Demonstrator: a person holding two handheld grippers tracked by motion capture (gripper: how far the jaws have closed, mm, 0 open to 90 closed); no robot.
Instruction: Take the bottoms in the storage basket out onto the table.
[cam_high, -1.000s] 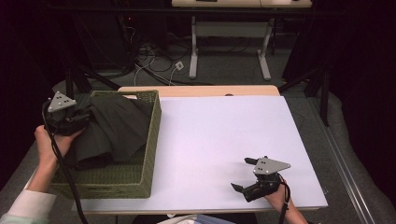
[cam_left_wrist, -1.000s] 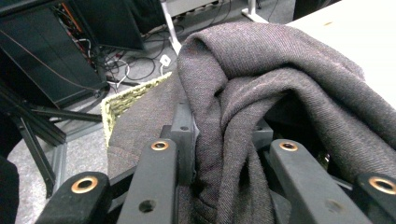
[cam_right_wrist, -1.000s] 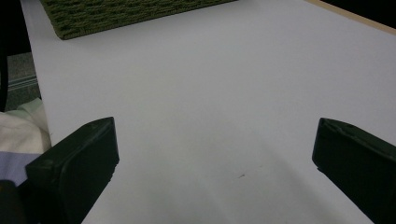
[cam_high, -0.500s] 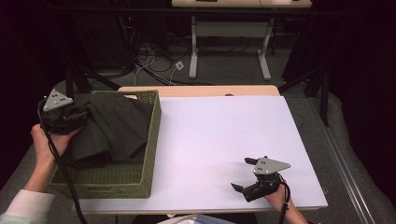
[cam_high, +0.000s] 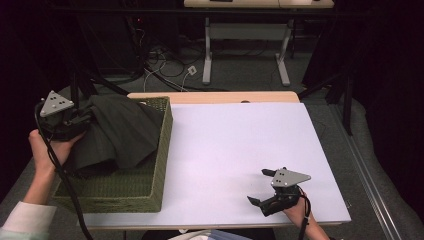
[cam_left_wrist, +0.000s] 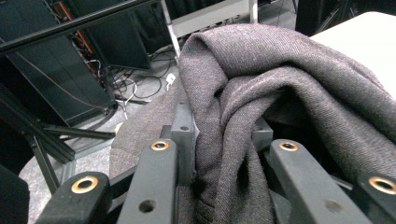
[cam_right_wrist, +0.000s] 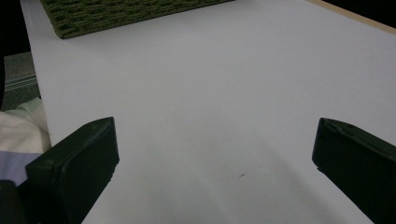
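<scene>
Presently left gripper (cam_high: 75, 121) clamps the dark cloth (cam_high: 117, 135) at the basket's (cam_high: 162, 150) left edge; right gripper (cam_high: 262, 186) rests open, well apart on the table (cam_high: 240, 145).

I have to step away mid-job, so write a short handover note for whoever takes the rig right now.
Left gripper: shut on the dark grey cloth, pinched between its fingers at the basket's far left corner.
Right gripper: open, holding nothing, low over the white table near its front right.
Cloth: bunched, mostly inside the green woven basket, one end raised above the rim.
Done: cloth gripped.
Left: probably lift it out onto the table; the right gripper is free to help.
</scene>
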